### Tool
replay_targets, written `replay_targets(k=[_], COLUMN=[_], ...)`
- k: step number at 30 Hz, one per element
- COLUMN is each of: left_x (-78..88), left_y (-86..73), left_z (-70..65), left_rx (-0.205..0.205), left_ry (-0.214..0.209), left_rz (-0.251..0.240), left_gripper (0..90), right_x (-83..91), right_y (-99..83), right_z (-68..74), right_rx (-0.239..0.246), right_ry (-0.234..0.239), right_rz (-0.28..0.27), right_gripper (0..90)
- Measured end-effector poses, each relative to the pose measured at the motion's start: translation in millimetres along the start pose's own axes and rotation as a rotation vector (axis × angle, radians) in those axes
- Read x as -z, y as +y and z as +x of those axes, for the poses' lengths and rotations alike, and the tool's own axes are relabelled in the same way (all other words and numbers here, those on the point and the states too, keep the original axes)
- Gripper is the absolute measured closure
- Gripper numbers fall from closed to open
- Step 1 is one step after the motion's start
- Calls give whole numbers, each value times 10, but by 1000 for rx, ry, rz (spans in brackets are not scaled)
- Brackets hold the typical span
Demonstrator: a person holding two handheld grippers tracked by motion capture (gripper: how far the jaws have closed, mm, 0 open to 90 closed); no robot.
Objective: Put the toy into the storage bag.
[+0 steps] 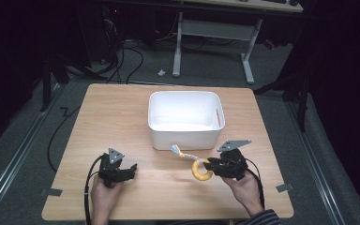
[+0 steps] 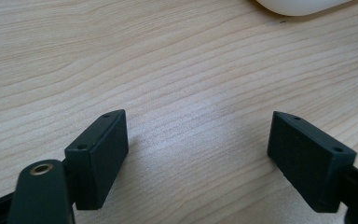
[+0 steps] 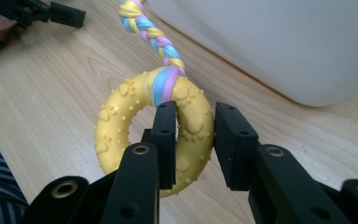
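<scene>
- Where the light wooden table [image 1: 122, 122] stands on grey carpet in a dark room, a white tub [image 1: 186, 118] is set
- The yellow ring toy [image 3: 156, 130] is clamped by the right gripper [image 3: 193, 140]
- The left gripper [image 2: 196, 140] is held wide

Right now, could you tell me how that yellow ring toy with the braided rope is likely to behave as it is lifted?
The yellow ring looks rubbery and nubbed, so the right gripper probably holds it without slipping. The braided rope looks soft and will likely dangle and swing.
</scene>
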State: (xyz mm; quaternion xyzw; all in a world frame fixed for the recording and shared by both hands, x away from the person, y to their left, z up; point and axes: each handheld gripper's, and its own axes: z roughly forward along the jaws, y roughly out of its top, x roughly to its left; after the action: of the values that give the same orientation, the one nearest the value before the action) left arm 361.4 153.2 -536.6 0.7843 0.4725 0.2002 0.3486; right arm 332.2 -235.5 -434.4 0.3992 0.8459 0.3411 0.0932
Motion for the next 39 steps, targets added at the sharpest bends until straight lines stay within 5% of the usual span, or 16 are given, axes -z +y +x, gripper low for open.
replay_targets(k=[26,39], left_x=[0,0], left_y=[1,0], left_z=[-2,-4], left_rx=[0,-1], left_ry=[1,2], left_rz=[1,1], left_gripper=[205,205], right_x=[540,597], right_y=[391,612], right_z=[-163,-292], right_rx=[39,41], right_ry=[-20,-34], right_rz=[-115,-139], right_gripper=[711,711])
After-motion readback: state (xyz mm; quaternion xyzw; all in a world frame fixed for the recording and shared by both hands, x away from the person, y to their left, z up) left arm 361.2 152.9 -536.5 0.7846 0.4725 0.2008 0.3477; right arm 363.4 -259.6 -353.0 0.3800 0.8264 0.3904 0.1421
